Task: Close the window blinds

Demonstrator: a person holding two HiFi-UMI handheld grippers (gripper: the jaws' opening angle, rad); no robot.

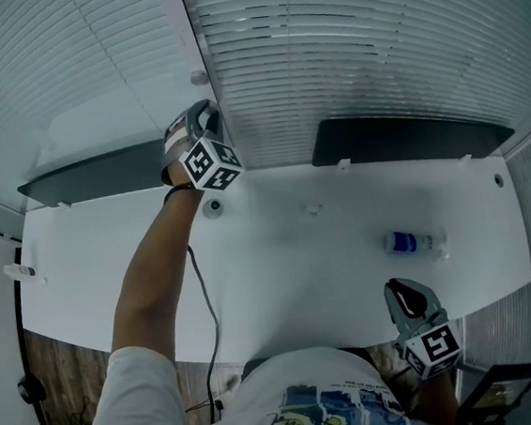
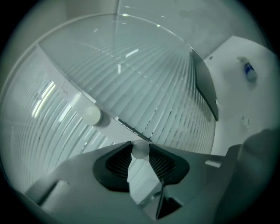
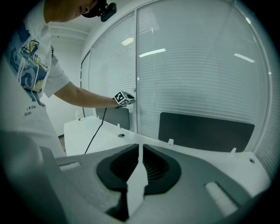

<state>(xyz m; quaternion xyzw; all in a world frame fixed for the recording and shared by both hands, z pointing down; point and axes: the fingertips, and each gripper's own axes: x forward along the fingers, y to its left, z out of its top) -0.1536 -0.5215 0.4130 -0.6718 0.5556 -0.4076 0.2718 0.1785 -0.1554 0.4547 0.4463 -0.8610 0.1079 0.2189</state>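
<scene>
So: left gripper [image 1: 205,117] is up at the white window post [image 1: 187,36], jaws clamped on a small white knob [image 2: 141,151]. In the left gripper view the knob sits right at the pad tips, touching both. A second knob [image 2: 92,115] is further along the same post, untouched. Blinds [image 2: 148,83] hang on both sides of the post with their slats horizontal. Bright streaks show across the slats on one side, and I can't tell from here whether they're fully shut. The person's bare forearm [image 1: 150,276] reaches across the white tabletop [image 1: 301,279] to get there, with a black cable [image 1: 205,307] trailing down over the near edge. A round grommet [image 1: 212,207] sits in the tabletop just below the left gripper. Right gripper [image 3: 139,149] is low at the near right edge of the tabletop, well apart from the post, aimed toward the window. Its jaws are together with only a hairline slit and nothing between them. A small bottle [image 1: 408,242] lies on its side on the tabletop a little ahead of it, not touching. Two dark panels [image 1: 92,175] [image 1: 408,135] stand along the far edge against the blinds — one on each side of the post.
</scene>
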